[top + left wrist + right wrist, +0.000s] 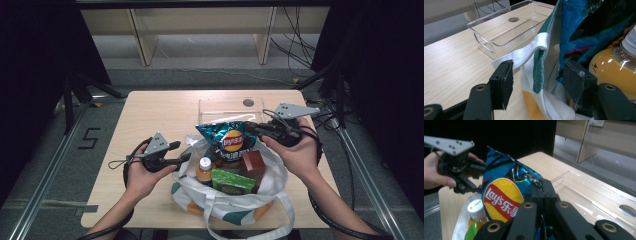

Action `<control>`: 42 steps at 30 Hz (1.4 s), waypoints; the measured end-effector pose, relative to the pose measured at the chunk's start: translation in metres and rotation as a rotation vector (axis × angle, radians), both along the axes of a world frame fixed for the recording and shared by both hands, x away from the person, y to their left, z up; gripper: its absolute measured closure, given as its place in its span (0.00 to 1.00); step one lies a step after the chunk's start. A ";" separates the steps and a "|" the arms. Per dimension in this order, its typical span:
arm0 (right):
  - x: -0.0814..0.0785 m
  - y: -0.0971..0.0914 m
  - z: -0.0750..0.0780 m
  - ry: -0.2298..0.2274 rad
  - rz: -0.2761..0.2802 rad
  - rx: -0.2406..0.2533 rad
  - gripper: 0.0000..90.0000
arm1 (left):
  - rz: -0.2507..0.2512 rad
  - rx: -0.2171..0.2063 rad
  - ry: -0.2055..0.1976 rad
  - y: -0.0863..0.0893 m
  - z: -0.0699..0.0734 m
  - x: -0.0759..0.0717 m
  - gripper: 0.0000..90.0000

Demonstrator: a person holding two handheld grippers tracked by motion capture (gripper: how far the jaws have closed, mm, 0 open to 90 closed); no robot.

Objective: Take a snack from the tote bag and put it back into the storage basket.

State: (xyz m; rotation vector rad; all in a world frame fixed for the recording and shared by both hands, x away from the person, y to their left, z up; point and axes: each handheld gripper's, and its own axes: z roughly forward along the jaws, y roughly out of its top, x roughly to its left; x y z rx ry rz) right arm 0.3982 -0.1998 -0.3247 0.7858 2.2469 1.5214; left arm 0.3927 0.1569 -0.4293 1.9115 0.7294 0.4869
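Note:
A white tote bag [235, 197] with green and orange patches stands open on the table. It holds an orange juice bottle [204, 170], a green box [231, 181] and a brown box [254, 167]. A blue Lay's chip bag [227, 140] rises out of it, and my right gripper [247, 127] is shut on the chip bag's [504, 195] top corner. My left gripper [181, 152] sits at the tote's left rim. In the left gripper view the tote's rim [537, 75] runs between the jaws, with gaps to both pads [504, 82], beside the bottle [611, 67].
A clear plastic tray [230, 107] lies empty at the back of the wooden table, just behind the tote. The tote's white straps [250, 227] hang over the front edge. Bare tabletop [150, 115] spreads to the left of the tote.

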 end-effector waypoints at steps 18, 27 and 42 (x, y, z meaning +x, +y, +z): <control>-0.001 -0.001 0.021 -0.065 -0.025 0.081 1.00 | 0.003 -0.014 0.005 -0.001 0.000 0.000 0.44; 0.000 -0.003 0.029 -0.099 -0.045 0.098 1.00 | 0.005 -0.026 0.003 0.000 0.000 0.000 0.44; 0.003 -0.005 0.032 -0.153 -0.075 0.138 1.00 | 0.013 -0.024 -0.006 0.001 0.002 0.000 0.43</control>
